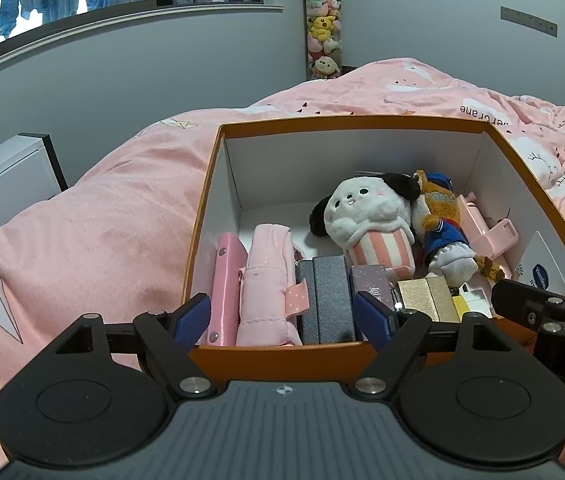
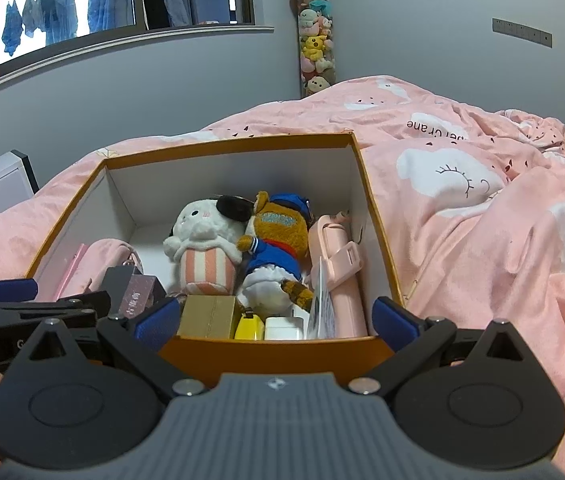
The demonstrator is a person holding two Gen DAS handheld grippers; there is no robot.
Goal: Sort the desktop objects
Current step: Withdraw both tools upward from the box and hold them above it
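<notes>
Claws are both hovering released at the near rim of the orange box [image 1: 202, 216] on the pink bed: left claw [image 1: 282, 316], right claw [image 2: 276, 320]. Panda plush [image 1: 366, 220] is lying inside, beside the bear plush [image 2: 278, 236].

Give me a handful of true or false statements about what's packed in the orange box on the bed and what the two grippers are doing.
1. The orange cardboard box sits on a pink bedspread. True.
2. The white plush dog with black ears lies beside the brown plush in blue clothes. True.
3. The left gripper is shut on the plush dog. False: it is open, holding nothing.
4. The box is empty. False: it holds toys and small boxes.
5. The right gripper is open. True.
</notes>
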